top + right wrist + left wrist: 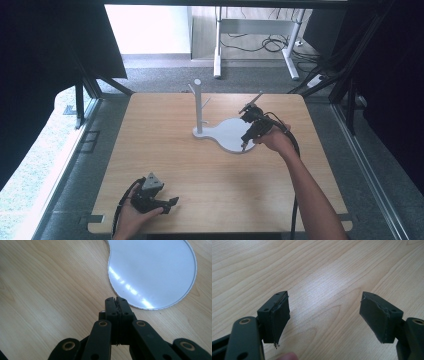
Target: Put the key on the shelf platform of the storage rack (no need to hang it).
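A person works two tools over a pale wooden table [210, 175]: the right hand-held gripper [243, 145], its jaws pressed together on nothing, hangs tip-down at the near edge of a white stand [231, 134], whose flat rounded base lies toward the far middle of the table and carries an upright post with short pegs [198, 105] at its left end. In the right gripper view the closed tips [117, 302] sit just short of the base's rim [150, 307]. The left hand-held gripper [170, 202] rests low at the near left, well apart from the stand, jaws wide apart over bare wood [324, 290]. The likely risk is a nudge: closed tips pushed against the thin rim could slide the light base across the smooth laminate, or tip the post if the forearm swings left. Beyond the table lie grey carpet, a white desk frame [255, 45] with trailing cables, and dark curtains on both sides.
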The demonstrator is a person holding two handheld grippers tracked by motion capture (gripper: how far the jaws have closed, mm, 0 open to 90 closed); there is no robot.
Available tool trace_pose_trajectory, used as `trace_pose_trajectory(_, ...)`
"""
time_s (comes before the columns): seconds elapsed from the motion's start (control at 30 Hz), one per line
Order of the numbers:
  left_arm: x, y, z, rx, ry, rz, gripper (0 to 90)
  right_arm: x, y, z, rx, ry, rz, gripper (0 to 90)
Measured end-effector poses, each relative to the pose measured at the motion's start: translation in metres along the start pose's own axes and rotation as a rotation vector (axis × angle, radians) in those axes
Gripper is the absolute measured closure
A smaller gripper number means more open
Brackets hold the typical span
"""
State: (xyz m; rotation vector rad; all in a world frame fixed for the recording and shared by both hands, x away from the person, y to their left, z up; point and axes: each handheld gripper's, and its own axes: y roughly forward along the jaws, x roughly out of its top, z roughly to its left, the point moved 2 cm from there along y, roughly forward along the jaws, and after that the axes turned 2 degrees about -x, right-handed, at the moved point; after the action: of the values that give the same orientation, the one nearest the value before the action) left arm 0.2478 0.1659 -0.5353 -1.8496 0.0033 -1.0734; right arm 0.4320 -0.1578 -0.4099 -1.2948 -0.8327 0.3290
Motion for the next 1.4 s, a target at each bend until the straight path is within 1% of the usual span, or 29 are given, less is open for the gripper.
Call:
trace_pose_trajectory(0.37,0.0,-0.002,0.002,0.002,0.002,0.001,24.4,0.009,0.002,-0.005,-0.005,0.016,0.002,90.0)
trace_pose_trajectory(0.5,0.0,-0.002,0.001,0.002,-0.002,-0.001,24.4,0.012,0.002,-0.01,-0.008,0.034,0.006,90.0)
trace_pose_trajectory(0.8,0.0,-0.002,0.001,0.001,0.003,-0.002,24.4,0.022,0.005,-0.016,-0.012,0.046,0.014,90.0)
trace_pose_trajectory(0.87,0.0,-0.003,0.002,0.001,0.002,-0.004,24.4,0.025,0.007,-0.017,-0.007,0.049,0.014,90.0)
trace_pose_trajectory(1.07,0.0,-0.003,0.002,-0.001,0.004,-0.004,24.4,0.033,0.014,-0.02,-0.016,0.057,0.034,90.0)
trace_pose_trajectory(1.13,0.0,-0.003,0.002,-0.003,0.005,-0.004,24.4,0.035,0.018,-0.022,-0.017,0.047,0.042,90.0)
trace_pose_trajectory(1.23,0.0,-0.004,0.002,-0.003,-0.002,-0.006,24.5,0.039,0.024,-0.025,-0.022,0.054,0.058,90.0)
trace_pose_trajectory(1.4,0.0,-0.003,0.002,-0.003,-0.008,-0.007,24.5,0.045,0.029,-0.027,-0.023,0.054,0.061,90.0)
